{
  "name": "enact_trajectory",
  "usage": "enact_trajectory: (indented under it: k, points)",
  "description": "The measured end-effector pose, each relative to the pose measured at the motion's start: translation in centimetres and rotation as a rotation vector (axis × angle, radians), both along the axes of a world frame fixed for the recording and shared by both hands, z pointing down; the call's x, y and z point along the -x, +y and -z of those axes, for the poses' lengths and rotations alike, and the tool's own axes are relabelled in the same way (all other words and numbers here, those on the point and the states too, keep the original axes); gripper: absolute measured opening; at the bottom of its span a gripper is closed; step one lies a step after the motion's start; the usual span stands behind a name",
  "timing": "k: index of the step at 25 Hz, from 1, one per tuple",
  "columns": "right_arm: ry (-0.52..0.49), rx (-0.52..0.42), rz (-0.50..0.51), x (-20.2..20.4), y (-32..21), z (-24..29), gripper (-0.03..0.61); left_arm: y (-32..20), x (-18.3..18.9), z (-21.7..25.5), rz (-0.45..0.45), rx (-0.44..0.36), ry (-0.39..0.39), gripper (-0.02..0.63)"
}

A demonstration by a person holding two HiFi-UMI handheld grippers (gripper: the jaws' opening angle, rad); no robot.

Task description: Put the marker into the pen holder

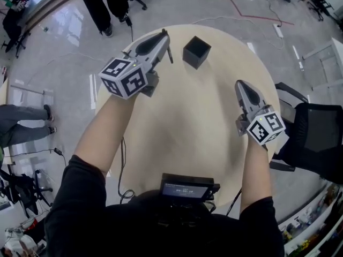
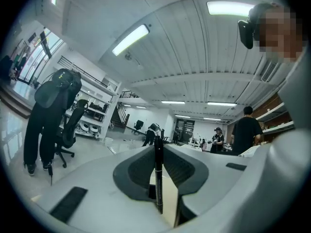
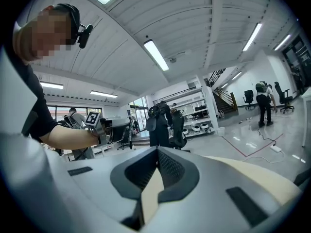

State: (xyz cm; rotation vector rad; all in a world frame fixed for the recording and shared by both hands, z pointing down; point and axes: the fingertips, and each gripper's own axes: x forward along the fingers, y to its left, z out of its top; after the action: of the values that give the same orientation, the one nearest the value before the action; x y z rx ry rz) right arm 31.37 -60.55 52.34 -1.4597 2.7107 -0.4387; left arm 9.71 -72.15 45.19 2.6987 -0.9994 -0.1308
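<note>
A black marker [image 1: 170, 53] is clamped crosswise in the left tongs [image 1: 164, 35], raised over the far side of the round table [image 1: 177, 127]. It hangs just left of the black square pen holder [image 1: 196, 51], which stands upright and clear of it. The left gripper view shows the 2 jaws pinching the thin marker between them. The right tongs [image 1: 239, 84] are closed on nothing near the table's right edge, well apart from the holder.

The likely trouble ahead: the marker is held at 1 narrow spot, so it could pivot or slip. Its lower end could then catch the holder's rim rather than drop inside. The holder looks light and nothing steadies it, so a knock could tip or push it.

No brand or label is readable. Only black-and-white square codes show on each cube [image 1: 124, 76], and the small screen [image 1: 186, 189] at the person's chest is too blurred to read.
</note>
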Motion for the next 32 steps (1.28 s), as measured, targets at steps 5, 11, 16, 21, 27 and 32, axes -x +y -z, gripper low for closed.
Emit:
enact_trajectory:
  k: [5, 11, 16, 21, 27, 32]
  points:
    - [-0.027, 0.008, -0.045, -1.5, -1.9, -3.0, 0.003, -3.7, -2.4, -1.5, -0.022, -0.028, 0.007, 0.054]
    - [-0.063, 0.030, -0.075, -2.0, -3.0, -6.1, 0.003, -7.0, -5.2, -4.1, -0.045, -0.048, 0.021, 0.054]
    - [-0.076, 0.035, -0.076, -2.0, -3.5, -8.0, 0.003, -8.5, -7.8, -6.2, -0.085, -0.080, -0.012, 0.054]
    - [-0.052, 0.041, -0.047, -1.2, -3.9, -10.0, 0.003, -9.7, -9.9, -9.0, -0.113, -0.095, -0.056, 0.054]
    - [-0.066, 0.060, -0.029, -0.8, -3.9, -11.3, 0.003, -9.6, -11.5, -12.3, -0.154, -0.135, -0.151, 0.054]
    - [-0.060, 0.073, 0.002, 0.2, -3.5, -12.2, 0.003, -8.8, -12.3, -15.7, -0.213, -0.117, -0.235, 0.055]
